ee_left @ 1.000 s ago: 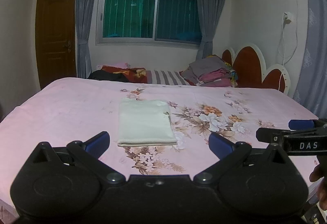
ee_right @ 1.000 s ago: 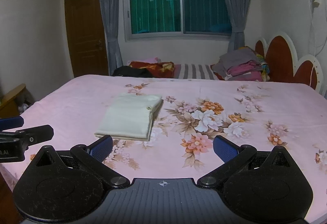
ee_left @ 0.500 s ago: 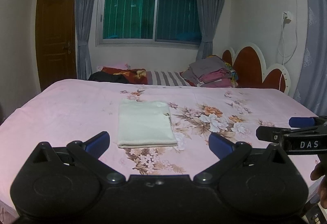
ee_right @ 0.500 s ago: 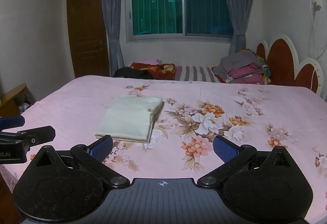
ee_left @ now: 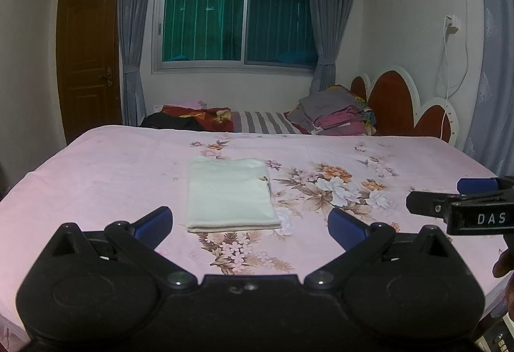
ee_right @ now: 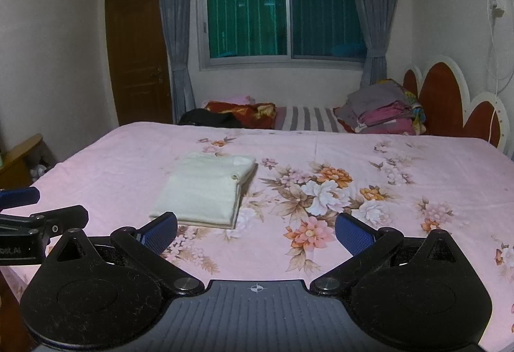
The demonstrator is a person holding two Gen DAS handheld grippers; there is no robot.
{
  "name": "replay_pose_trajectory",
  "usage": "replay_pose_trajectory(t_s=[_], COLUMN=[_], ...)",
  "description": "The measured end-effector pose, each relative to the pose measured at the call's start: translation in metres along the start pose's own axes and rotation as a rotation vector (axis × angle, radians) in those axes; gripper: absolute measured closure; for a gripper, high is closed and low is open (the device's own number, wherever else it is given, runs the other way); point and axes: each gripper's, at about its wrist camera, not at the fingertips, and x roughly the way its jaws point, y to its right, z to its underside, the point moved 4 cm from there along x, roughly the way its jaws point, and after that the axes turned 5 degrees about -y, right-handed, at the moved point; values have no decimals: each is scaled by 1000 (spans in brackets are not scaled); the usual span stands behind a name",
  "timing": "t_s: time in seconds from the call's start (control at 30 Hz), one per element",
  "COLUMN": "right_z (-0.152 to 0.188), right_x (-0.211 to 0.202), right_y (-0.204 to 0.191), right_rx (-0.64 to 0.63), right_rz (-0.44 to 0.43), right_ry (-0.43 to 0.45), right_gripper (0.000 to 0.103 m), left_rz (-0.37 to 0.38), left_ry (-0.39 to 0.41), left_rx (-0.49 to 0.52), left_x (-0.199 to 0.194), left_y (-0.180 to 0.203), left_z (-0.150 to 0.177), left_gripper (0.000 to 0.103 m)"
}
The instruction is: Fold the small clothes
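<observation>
A bed (ee_left: 96, 178) covered by a pink floral sheet fills the lower half of both wrist views and serves as the reference surface. Beyond its far edge stands a window (ee_left: 236, 21) with green panes, flanked by grey curtains (ee_left: 324, 11); a brown door (ee_left: 88, 59) lies left of the window. At the bed's far right rises a scalloped red-and-white headboard (ee_left: 395, 104), and a stack of folded laundry (ee_left: 334, 116) sits on the bed just beside it. A striped pillow (ee_left: 261, 122) and dark red bedding (ee_left: 196, 116) lie along the bed's far edge.

The cream garment (ee_left: 229, 194), folded into a flat rectangle, rests on the bed left of the central flower print, with its layered edges facing right in the right wrist view (ee_right: 205, 189).

The left gripper (ee_left: 250, 222) hangs over the bed's near edge, jaws spread wide and empty, the garment lying just beyond the gap. The right gripper (ee_right: 257, 228) hangs beside it, likewise spread and empty, the garment ahead near its left finger. Neither touches the cloth.
</observation>
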Motion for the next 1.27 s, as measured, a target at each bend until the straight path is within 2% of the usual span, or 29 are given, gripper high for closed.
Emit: replay_pose_trajectory(t_s=[0.57, 1.27], right_z=[3, 2], right_x=[2, 0], right_y=[-1, 0], right_rx=[-14, -20], right_rz=[-4, -12], right_ry=[-2, 2], right_gripper=[0, 0], left_rz=[-2, 12], left_ry=[2, 59], left_rx=[7, -12], left_x=[0, -9], left_y=[-2, -5], left_z=[-1, -4], left_gripper=[0, 1])
